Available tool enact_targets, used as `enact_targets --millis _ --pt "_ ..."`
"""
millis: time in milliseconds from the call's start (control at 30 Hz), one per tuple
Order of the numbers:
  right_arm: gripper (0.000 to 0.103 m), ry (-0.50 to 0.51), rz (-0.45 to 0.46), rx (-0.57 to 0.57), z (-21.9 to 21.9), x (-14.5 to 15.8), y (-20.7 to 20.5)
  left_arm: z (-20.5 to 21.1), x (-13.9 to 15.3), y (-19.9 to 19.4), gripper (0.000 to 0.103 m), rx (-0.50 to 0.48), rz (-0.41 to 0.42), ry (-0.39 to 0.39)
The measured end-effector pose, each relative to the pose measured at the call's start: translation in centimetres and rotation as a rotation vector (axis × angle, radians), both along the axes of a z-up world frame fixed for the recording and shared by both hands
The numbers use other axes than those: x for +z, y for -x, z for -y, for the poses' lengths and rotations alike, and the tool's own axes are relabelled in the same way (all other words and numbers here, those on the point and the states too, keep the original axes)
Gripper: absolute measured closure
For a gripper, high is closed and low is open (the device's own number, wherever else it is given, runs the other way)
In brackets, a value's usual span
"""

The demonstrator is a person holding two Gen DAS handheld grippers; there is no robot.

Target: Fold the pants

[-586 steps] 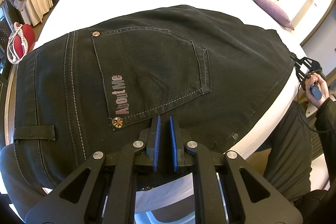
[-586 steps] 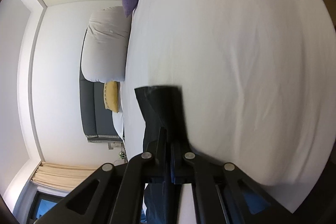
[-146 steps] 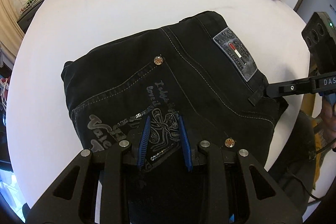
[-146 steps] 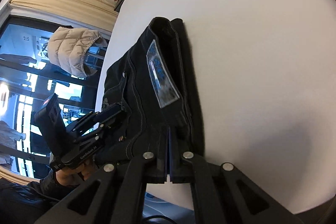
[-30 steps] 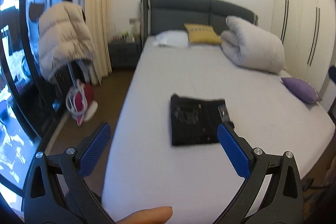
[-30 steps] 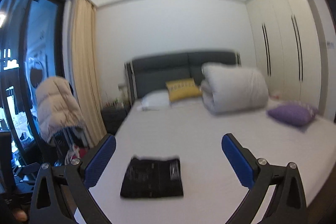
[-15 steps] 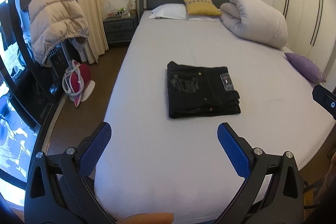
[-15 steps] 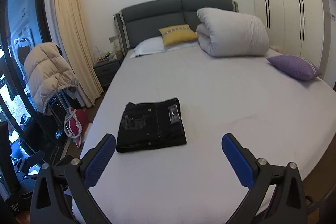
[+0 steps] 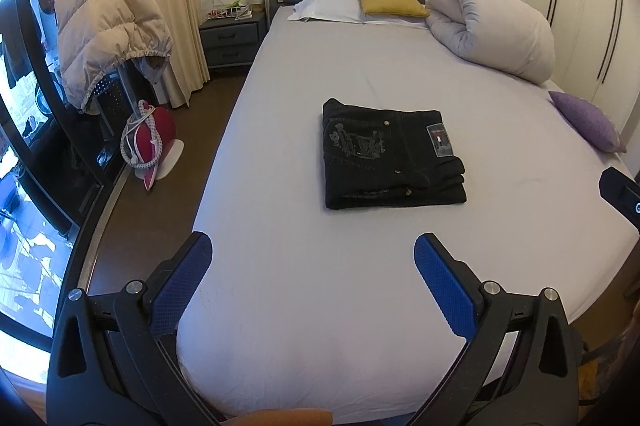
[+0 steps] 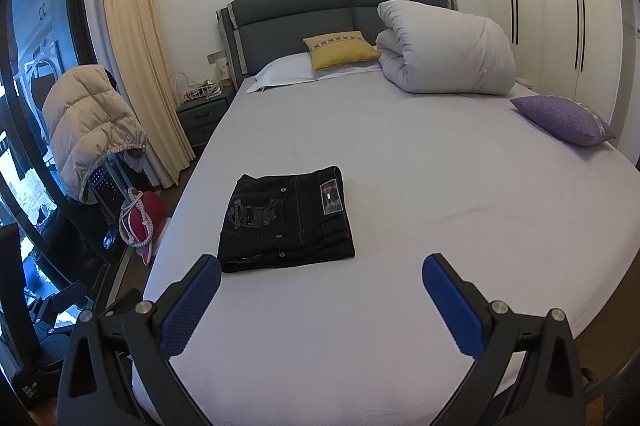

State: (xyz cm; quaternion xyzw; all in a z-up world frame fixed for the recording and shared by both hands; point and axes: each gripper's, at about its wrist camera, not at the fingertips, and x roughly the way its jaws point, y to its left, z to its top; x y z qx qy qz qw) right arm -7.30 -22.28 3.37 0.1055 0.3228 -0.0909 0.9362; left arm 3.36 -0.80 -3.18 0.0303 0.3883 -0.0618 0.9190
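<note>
The pants (image 9: 390,154) lie folded on the bed (image 9: 360,74) well ahead of the wide-open, empty left gripper (image 9: 312,266) and right gripper (image 10: 320,286); thick, heavy denim, limp, best pinched at its stacked near edge.

The left tongs (image 9: 313,270) are black plastic arms shaped like a big V, with triangle holes cut in them. Each tip has a bumpy blue pad (image 9: 443,290). Round silver screws (image 9: 490,287) sit on the arms. The right tongs (image 10: 321,292) look the same. A bit of skin-coloured finger (image 9: 286,419) shows at the bottom edge.
</note>
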Motion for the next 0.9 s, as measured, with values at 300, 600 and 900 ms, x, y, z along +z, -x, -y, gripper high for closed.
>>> enact_targets --millis 300,600,900 --pt "0.000 0.012 -0.023 0.021 -0.6 -0.3 -0.6 -0.1 -0.1 0.1 0.000 -0.001 -0.009 0.001" --pt "0.000 0.011 -0.044 0.014 -0.6 -0.7 -1.0 -0.4 -0.4 -0.2 0.000 0.006 -0.011 0.000" --pt "0.000 0.012 -0.052 0.009 -0.6 -1.0 -1.0 -0.7 -0.6 -0.8 0.000 0.016 -0.017 -0.003"
